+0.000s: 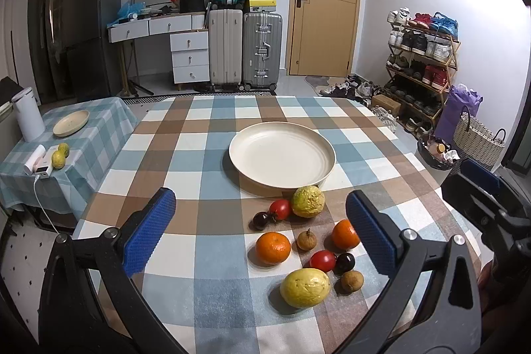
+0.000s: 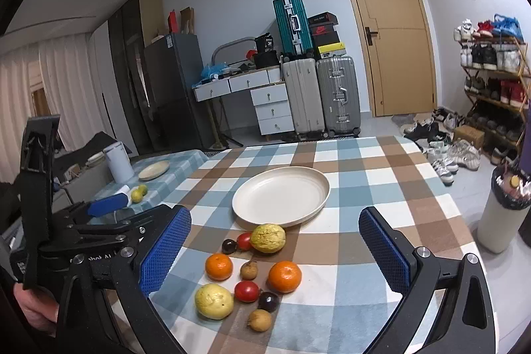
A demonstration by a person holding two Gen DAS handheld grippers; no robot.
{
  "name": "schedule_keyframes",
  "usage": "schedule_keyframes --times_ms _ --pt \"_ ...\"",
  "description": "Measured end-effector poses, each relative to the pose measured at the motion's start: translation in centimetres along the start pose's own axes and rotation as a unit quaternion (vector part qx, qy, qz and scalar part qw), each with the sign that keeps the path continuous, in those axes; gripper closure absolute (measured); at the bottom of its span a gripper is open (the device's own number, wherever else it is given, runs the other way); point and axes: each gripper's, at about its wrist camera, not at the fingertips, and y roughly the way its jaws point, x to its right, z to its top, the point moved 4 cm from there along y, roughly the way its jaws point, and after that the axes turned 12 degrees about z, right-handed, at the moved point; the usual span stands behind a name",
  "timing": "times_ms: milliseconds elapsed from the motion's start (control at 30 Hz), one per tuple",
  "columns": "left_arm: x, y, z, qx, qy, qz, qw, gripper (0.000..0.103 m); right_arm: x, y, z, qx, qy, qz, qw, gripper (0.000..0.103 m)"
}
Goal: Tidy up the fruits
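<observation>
No fruit moved yet: left gripper (image 1: 260, 229) and right gripper (image 2: 273, 252) both hover with jaws spread wide and empty, over the fruit cluster (image 2: 249, 271) just in front of the bare plate (image 1: 282, 155). Next move, by my reading: close on one fruit without nudging neighbours; the tablecloth (image 1: 199, 254) is open leftward, and the table edge nears on the right.

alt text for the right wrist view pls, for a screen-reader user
The open right gripper hovers above ten loose fruits on a checked tablecloth: two oranges, two yellow fruits, two red, two dark and two small brown ones. Behind them sits an empty cream plate. The left gripper shows at the left edge.
</observation>
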Motion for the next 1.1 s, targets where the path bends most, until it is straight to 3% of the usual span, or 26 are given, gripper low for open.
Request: schedule_keyframes --times_ms 1100 --pt "-0.19 -0.03 -0.11 0.002 0.004 -0.002 1.0000 0.001 -0.86 -0.19 0.04 0.002 -0.023 0.006 1.000 0.000"
